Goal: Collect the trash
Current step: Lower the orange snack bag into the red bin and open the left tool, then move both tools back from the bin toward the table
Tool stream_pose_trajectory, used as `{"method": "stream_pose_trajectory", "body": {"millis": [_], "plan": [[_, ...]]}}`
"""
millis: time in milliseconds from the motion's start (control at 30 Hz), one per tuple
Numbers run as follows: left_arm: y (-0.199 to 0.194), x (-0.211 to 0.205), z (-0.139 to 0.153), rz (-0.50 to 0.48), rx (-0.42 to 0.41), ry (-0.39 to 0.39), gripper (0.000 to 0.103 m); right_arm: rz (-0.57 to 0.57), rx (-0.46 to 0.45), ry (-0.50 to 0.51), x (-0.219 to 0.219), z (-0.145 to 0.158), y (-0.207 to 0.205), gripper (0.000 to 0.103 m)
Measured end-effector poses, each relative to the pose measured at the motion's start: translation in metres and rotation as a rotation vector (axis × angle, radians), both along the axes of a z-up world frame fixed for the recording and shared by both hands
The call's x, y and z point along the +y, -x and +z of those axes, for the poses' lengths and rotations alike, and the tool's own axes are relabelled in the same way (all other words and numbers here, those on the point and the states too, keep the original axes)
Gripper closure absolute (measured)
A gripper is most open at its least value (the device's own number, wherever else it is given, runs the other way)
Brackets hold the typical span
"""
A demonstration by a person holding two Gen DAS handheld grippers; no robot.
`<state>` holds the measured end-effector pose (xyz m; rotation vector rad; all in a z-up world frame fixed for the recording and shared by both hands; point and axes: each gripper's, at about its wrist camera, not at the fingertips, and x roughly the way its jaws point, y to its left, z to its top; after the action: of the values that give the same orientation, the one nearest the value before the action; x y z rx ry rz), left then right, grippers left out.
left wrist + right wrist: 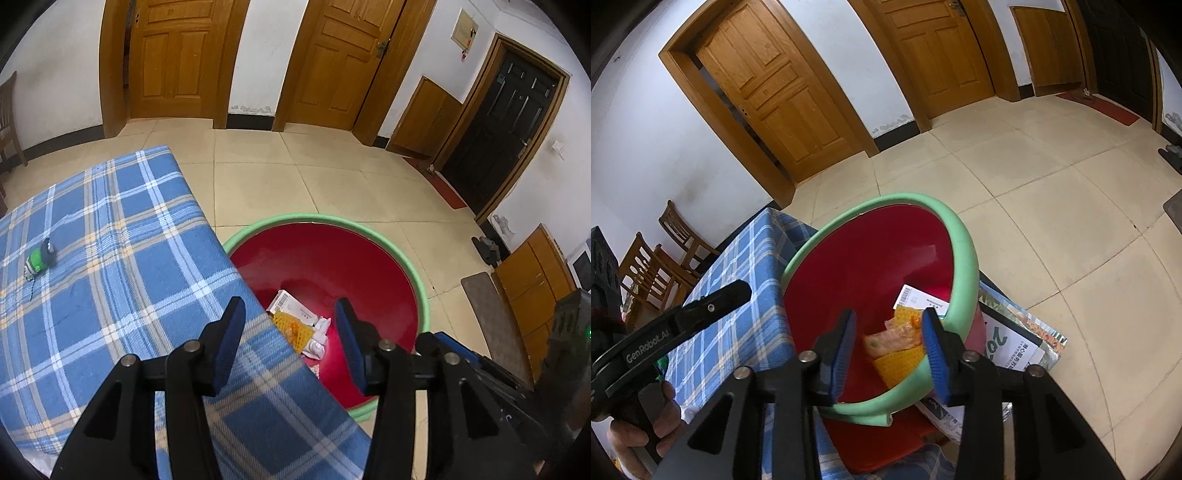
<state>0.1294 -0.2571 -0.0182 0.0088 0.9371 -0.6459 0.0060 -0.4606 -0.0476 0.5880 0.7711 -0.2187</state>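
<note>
Red plastic fills most of what I see: a red basin [325,266] with a green rim [960,243] sits on the tiled floor [332,177], right against the edge of the table draped in blue plaid cloth [122,258].

My left gripper [291,314] hangs over that table edge and the basin's near side. Its jaws stand apart, with nothing between the blue pads [227,354].

My right gripper [888,325] points down into the basin from the other side. Its jaws are apart too. A crumpled snack wrapper [894,338] shows in the gap between them, blurred, and the pads do not press on it; I cannot tell whether it is lying in the basin or in the air.

The trash lies at the bottom of the basin: a white box with a barcode [290,304], a yellow mesh piece [293,328] and some crumpled white paper [319,338], all close together.

On the cloth, well away from the basin, lies a small green and black object [40,258].

Under the basin's far side, in the right wrist view, flat printed cardboard [1015,339] lies on the floor. In that same view my left hand [646,417] grips the left gripper's black handle.
</note>
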Motion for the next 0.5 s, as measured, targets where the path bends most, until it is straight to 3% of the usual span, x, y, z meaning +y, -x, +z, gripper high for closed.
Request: {"method": "stream_pose_trajectory", "body": {"millis": [300, 500], "plan": [[0.013, 0.031, 0.012, 0.059, 0.018, 0.015, 0.049, 0.025, -0.023, 0.002, 0.011, 0.009, 0.002, 0.040], [0.021, 0.069, 0.013, 0.135, 0.032, 0.009, 0.045, 0.048, -0.030, 0.007, 0.023, 0.014, 0.002, 0.036]]}}
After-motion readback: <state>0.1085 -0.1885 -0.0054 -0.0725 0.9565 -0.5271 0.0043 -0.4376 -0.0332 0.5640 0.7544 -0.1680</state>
